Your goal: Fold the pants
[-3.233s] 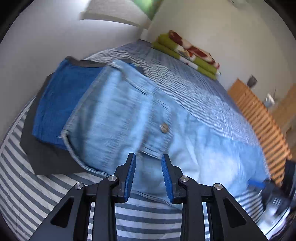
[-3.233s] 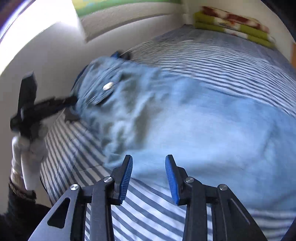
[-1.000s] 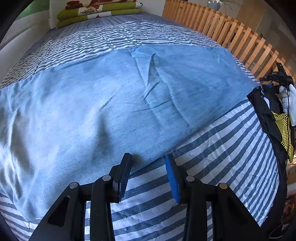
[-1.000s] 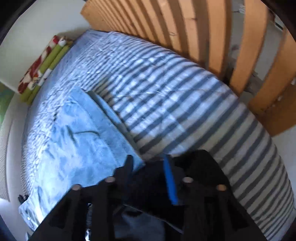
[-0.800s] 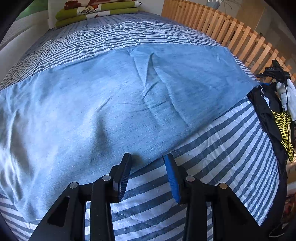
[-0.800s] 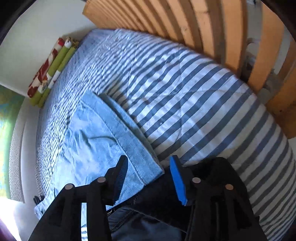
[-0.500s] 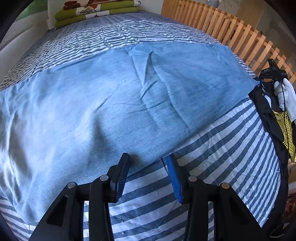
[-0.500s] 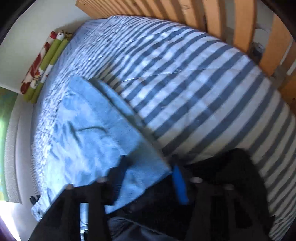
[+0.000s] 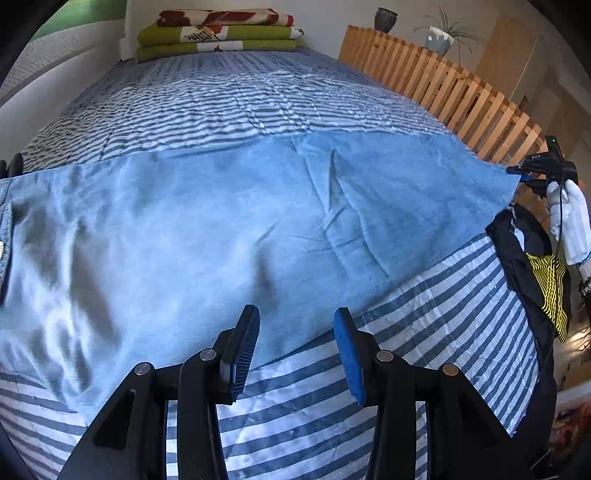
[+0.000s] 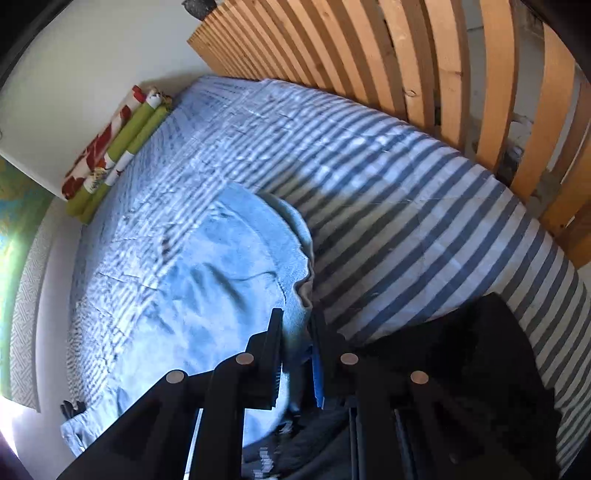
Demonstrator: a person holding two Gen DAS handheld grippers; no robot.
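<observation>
Pants (image 9: 207, 236) flat on striped bed (image 9: 424, 332). Right claw (image 10: 295, 354) closing on hem, apparently pinched. Left claw (image 9: 295, 347) open, empty, above near edge.

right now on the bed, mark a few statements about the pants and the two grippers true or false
1. The right gripper has the pants hem between its fingers. True; its jaws are closing.
2. The left gripper grips the pants. False: its fingers stand apart with no cloth pinched.
3. The pants lie on a plain white sheet. False: the bedcover is blue and white striped.
4. Folded blankets sit at the far end of the bed. True.
5. A wooden slat rail runs along the bed. True.
</observation>
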